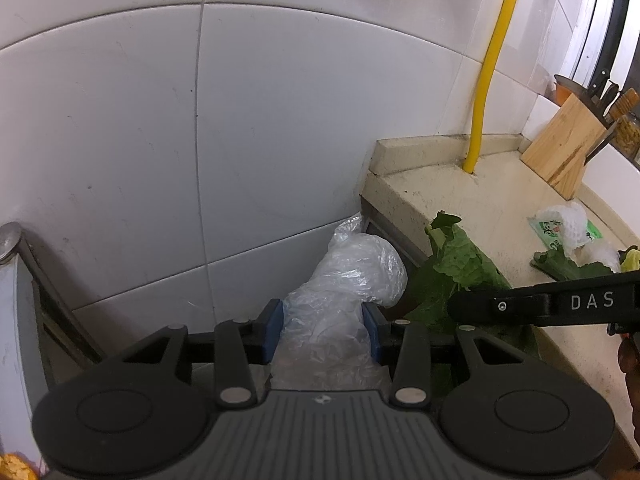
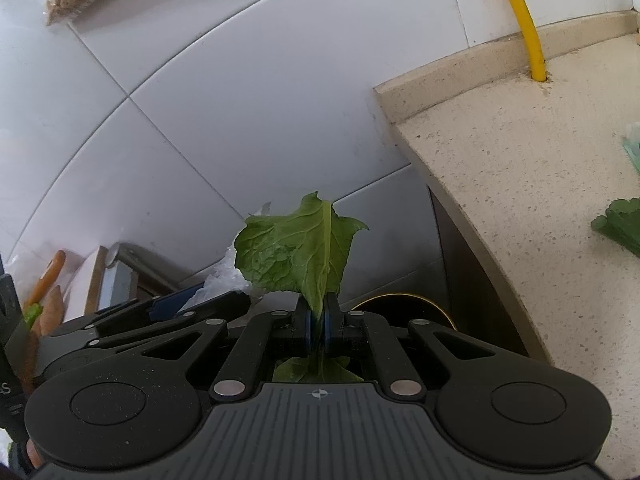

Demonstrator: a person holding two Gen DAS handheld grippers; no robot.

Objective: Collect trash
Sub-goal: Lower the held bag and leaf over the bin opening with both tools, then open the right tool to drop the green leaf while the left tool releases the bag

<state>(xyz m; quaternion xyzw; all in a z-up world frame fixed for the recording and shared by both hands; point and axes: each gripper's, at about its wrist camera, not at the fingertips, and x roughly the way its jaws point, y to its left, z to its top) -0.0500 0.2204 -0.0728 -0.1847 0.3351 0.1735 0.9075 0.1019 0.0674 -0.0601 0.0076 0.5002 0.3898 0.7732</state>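
Observation:
My left gripper point(image 1: 323, 330) is shut on a crumpled clear plastic bag point(image 1: 348, 280), its blue pads pressed on both sides, held beside the left end of the beige counter point(image 1: 480, 200). My right gripper point(image 2: 316, 326) is shut on a green vegetable leaf point(image 2: 298, 256), which stands up between its pads. In the left wrist view that leaf point(image 1: 460, 276) hangs at the counter's edge with the right gripper's black finger across it. More trash lies on the counter: a white foam net over a green packet point(image 1: 564, 228) and another green leaf point(image 1: 568, 266). The left gripper point(image 2: 160, 312) also appears low left in the right wrist view.
White tiled wall point(image 1: 200, 140) fills the background. A yellow pipe point(image 1: 488, 76) goes into the counter near the wall. A wooden knife block point(image 1: 564, 148) stands at the back right. A dark round rim point(image 2: 400, 300) shows below the counter edge. A metal frame point(image 1: 24, 264) stands at left.

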